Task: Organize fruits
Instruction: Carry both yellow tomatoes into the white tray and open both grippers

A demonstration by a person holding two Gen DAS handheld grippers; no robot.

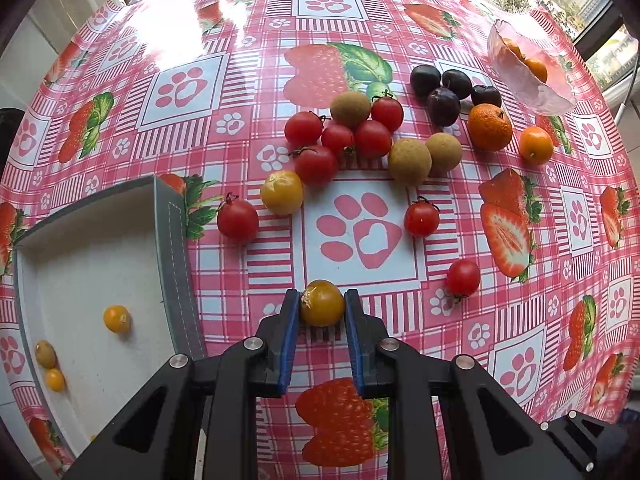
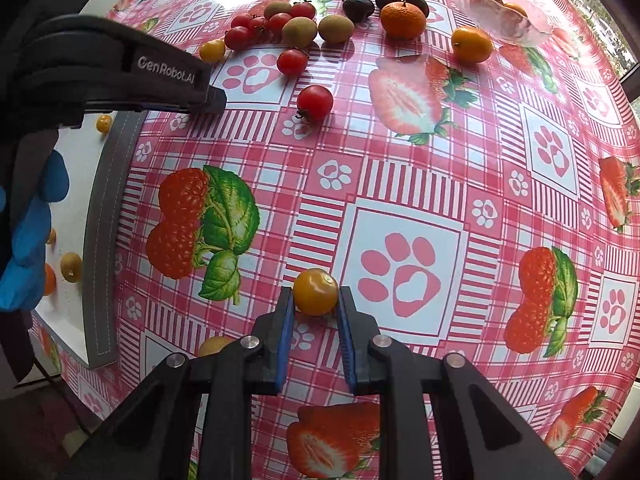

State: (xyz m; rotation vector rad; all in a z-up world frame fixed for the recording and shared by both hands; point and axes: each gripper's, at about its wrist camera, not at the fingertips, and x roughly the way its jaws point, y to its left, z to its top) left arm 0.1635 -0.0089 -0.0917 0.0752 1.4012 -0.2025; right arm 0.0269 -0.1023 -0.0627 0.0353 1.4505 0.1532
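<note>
My left gripper (image 1: pixel 322 304) is shut on a yellow cherry tomato (image 1: pixel 322 303), just above the tablecloth. To its left stands a white tray with a grey rim (image 1: pixel 176 240) holding several small yellow fruits (image 1: pixel 117 319). My right gripper (image 2: pixel 315 298) is shut on another yellow cherry tomato (image 2: pixel 315 292). The left gripper's body (image 2: pixel 120 68) shows at the upper left of the right wrist view, above the tray (image 2: pixel 102 240). Red cherry tomatoes (image 1: pixel 340 136), brown kiwis (image 1: pixel 410 162), dark plums (image 1: pixel 442 106) and a mandarin (image 1: pixel 490 126) lie further back.
A clear glass bowl (image 1: pixel 532 92) with orange fruits stands at the far right. A kumquat (image 1: pixel 536 145) lies near it. Loose red tomatoes (image 1: pixel 463 278) and a yellow one (image 1: pixel 282 193) lie between the pile and my left gripper. A blue-gloved hand (image 2: pixel 28 240) holds the left gripper.
</note>
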